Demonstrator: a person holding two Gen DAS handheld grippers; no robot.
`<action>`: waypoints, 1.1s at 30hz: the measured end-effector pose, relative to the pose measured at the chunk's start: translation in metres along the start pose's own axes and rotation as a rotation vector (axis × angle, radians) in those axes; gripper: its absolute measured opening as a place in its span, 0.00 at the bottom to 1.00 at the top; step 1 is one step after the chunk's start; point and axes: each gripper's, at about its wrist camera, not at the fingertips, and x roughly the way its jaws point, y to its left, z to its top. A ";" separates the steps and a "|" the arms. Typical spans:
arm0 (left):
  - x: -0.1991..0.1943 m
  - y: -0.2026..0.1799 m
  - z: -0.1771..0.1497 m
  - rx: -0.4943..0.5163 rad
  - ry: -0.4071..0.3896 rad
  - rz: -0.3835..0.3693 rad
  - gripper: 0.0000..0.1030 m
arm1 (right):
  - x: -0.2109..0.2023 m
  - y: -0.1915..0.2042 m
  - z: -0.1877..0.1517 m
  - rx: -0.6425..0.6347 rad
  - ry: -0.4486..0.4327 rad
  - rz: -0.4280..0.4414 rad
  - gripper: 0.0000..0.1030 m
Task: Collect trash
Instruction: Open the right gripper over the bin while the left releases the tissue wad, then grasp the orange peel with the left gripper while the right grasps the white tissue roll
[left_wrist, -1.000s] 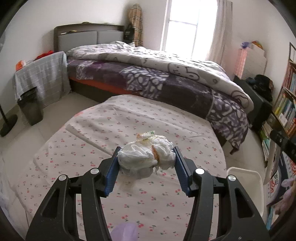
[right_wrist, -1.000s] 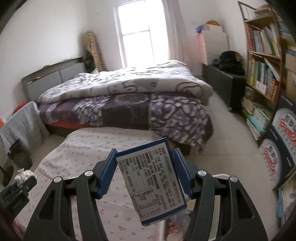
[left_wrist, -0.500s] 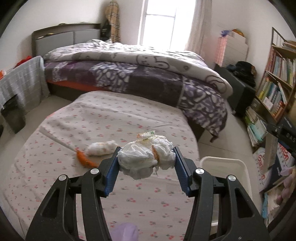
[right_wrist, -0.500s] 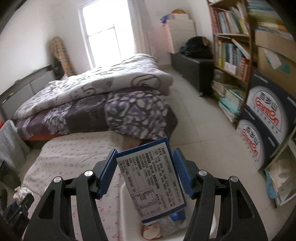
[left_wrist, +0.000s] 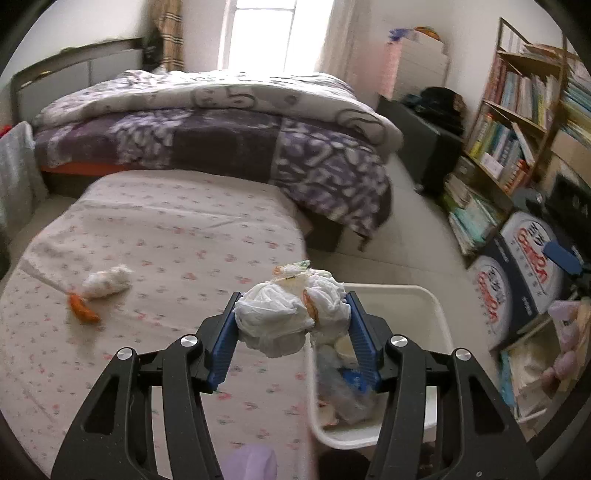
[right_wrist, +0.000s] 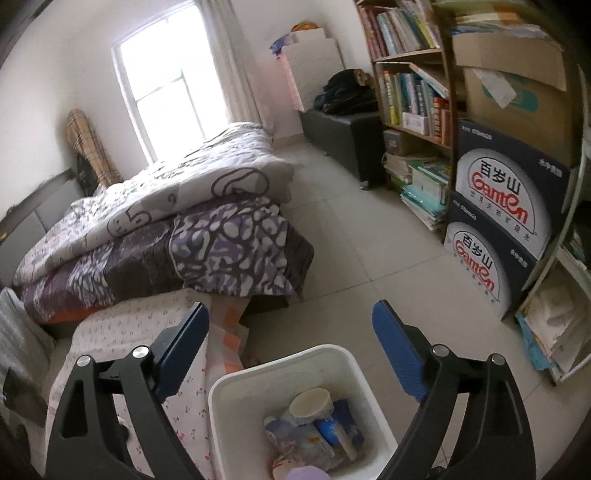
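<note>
Two grippers work over the white bin (right_wrist: 295, 373): the right gripper (right_wrist: 291, 350), jaws opening and now empty, has dropped its blue box among the trash, while the left gripper (left_wrist: 291, 332) carries a crumpled tissue wad (left_wrist: 291, 314) binward.

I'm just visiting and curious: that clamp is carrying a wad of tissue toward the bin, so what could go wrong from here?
1. The left gripper holds the crumpled white tissue wad over the edge of the cherry-print cloth, only partly above the white plastic bin; released now, it might land outside.
2. The right gripper, jaws opening and empty, hangs over the same bin; the two could bump.
3. A smaller tissue wad and an orange scrap remain on the cloth and could be overlooked.
</note>
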 end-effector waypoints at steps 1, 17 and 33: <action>0.002 -0.007 -0.001 0.014 0.006 -0.009 0.51 | -0.001 -0.003 0.002 0.013 -0.004 0.000 0.85; 0.036 0.019 -0.001 -0.019 0.120 0.054 0.82 | 0.010 0.016 -0.004 0.018 0.068 0.073 0.87; 0.081 0.259 -0.010 -0.515 0.288 0.464 0.78 | 0.038 0.112 -0.040 -0.133 0.187 0.150 0.88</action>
